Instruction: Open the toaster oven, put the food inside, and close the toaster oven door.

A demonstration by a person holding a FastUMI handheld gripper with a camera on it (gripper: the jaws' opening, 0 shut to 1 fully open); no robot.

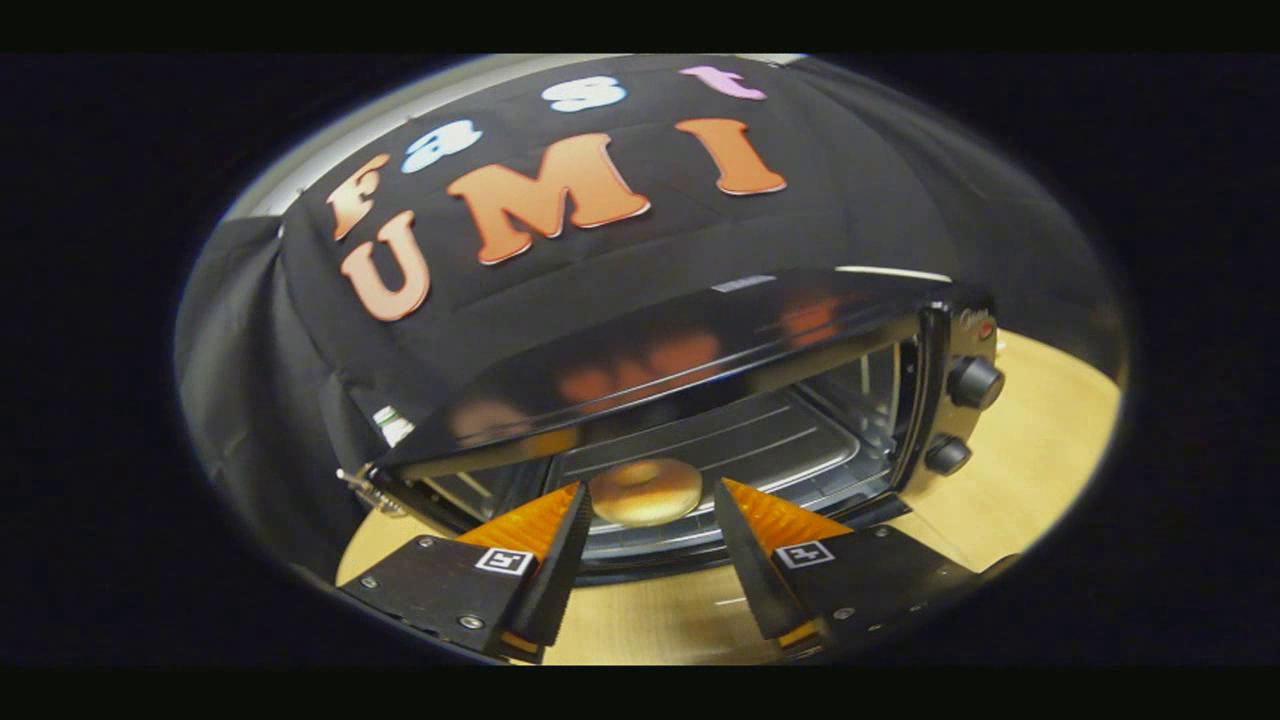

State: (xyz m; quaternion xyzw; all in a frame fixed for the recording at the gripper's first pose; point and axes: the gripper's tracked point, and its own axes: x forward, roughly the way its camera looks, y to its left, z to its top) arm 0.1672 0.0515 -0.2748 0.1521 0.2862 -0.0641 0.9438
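Observation:
The black toaster oven (pixel 700 345) stands on a wooden table with its door (pixel 650 560) folded down flat toward me. A round golden bagel (pixel 646 492) lies on the metal tray (pixel 720 440) at the front of the oven's cavity. My gripper (pixel 648 488) is open, its orange-and-black fingers (pixel 560 520) on either side of the bagel. The fingertips sit close to the bagel's edges, with a thin gap on the right one. The lower part of the door is hidden behind the fingers.
Two black knobs (pixel 975 382) and a small red light sit on the oven's right panel. The wooden table (pixel 1040 450) extends to the right of the oven. Black cloth hangs behind and to the left.

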